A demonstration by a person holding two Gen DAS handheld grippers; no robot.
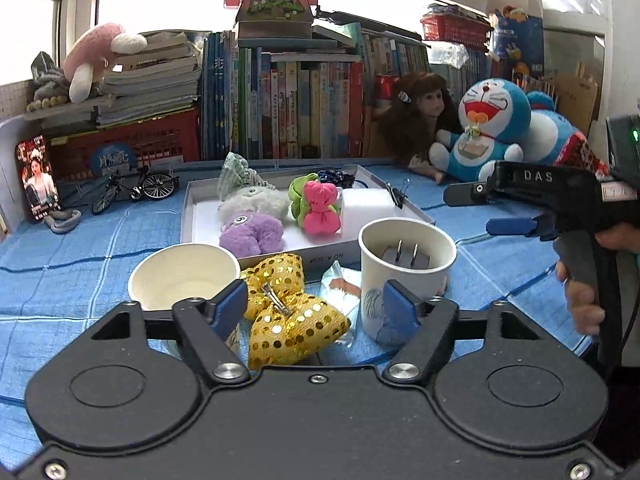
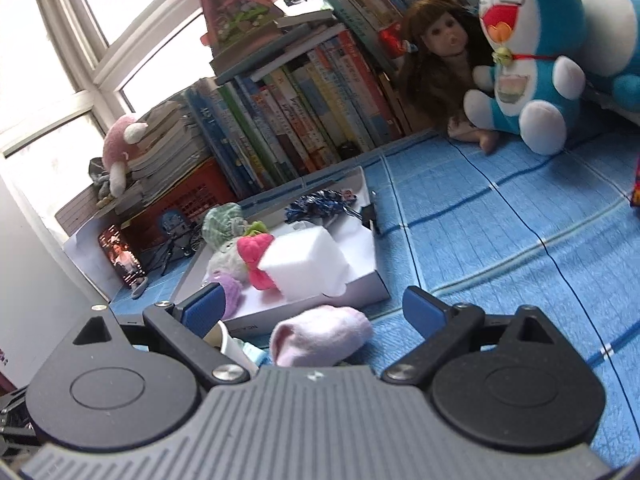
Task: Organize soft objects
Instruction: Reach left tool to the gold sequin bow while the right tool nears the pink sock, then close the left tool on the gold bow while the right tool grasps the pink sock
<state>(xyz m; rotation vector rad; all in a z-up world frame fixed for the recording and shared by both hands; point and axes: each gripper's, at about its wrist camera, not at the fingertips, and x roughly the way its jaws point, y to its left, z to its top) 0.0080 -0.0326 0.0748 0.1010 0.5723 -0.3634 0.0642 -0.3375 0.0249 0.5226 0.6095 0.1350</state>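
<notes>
1. Low in the left wrist view, the left tool [image 1: 314, 302] sits partly open with the gold bow [image 1: 290, 308] right between its blue pads. The pads don't look like they're pressing on it, so I'd say it isn't holding anything.
2. That bow lies on the blue counter [image 1: 80, 264], squeezed between an empty cup [image 1: 184, 276] on the left and a second cup [image 1: 406, 264] on the right that has a plug [image 1: 406, 258] in it. Just behind it, mid-frame, is the white tray [image 1: 188, 216], which already holds a purple plush [image 1: 252, 232], a pink bow [image 1: 322, 210] and a foam block [image 1: 366, 210].
3. Bottom centre of the right wrist view: the right tool [image 2: 314, 310] is wide open and empty, with a pink sock [image 2: 320, 334] lying between its fingers on the counter, just in front of the tray [image 2: 360, 288].
4. My read on the step: soft stuff is going into the tray, and both tools are lined up for a pick, the left on the bow and the right on the sock.
5. Next move, as I see it:
   - close on the bow's puffy middle, lift it clear of both cups, and carry it up-frame to a bare patch of tray
   - the same goes for the sock
   - the cups are close by, so a sloppy squeeze could knock one over
</notes>
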